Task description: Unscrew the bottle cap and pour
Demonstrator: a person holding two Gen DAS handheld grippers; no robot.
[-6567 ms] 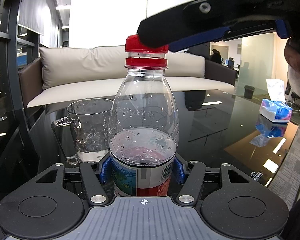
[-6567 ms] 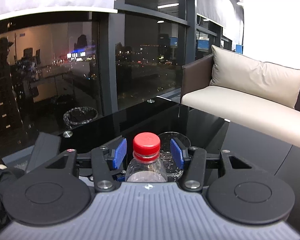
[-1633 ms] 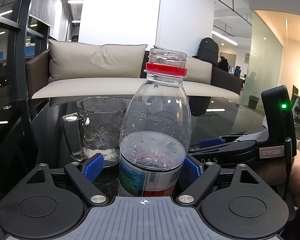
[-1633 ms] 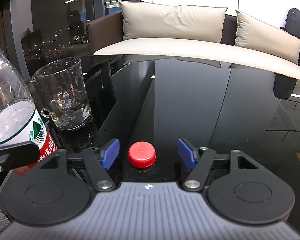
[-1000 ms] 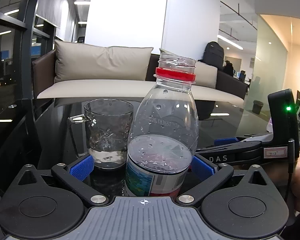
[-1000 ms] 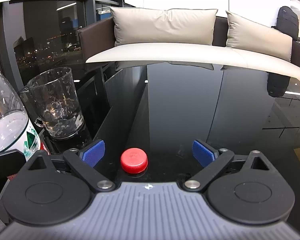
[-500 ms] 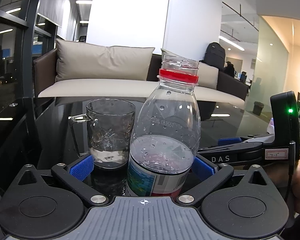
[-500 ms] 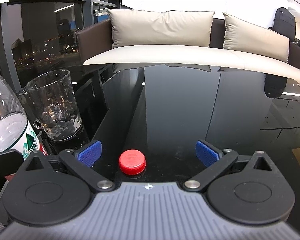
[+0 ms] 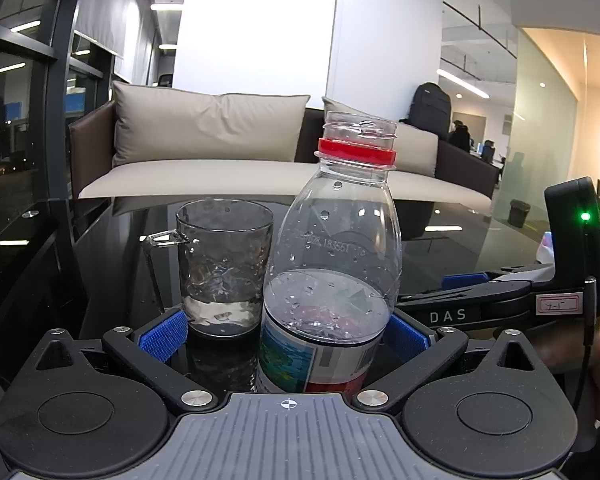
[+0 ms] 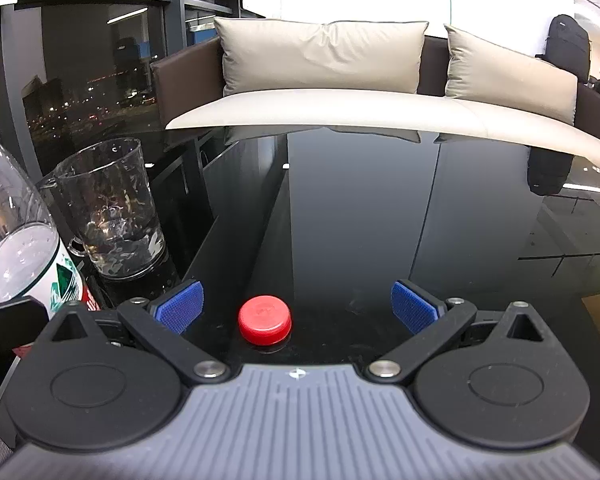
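Observation:
A clear plastic bottle [image 9: 332,264] with a red neck ring, uncapped and about half full of water, stands on the black glass table between the wide-open pads of my left gripper [image 9: 286,336]; the left pad is clear of it. It also shows in the right wrist view [image 10: 16,248]. A glass mug [image 9: 222,264] with a little water stands just behind and left of the bottle, also in the right wrist view [image 10: 112,216]. The red cap [image 10: 265,319] lies on the table between the open pads of my right gripper [image 10: 296,306], untouched.
The black glass table [image 10: 380,220] reflects the room. A beige sofa [image 9: 204,152] runs along its far edge. My right gripper's body [image 9: 500,300] lies low to the right of the bottle. Dark windows stand at the left.
The cap came off the bottle and lies on the table. Both grippers have opened wide: the left let go of the bottle, the right let go of the cap and drew back slightly.

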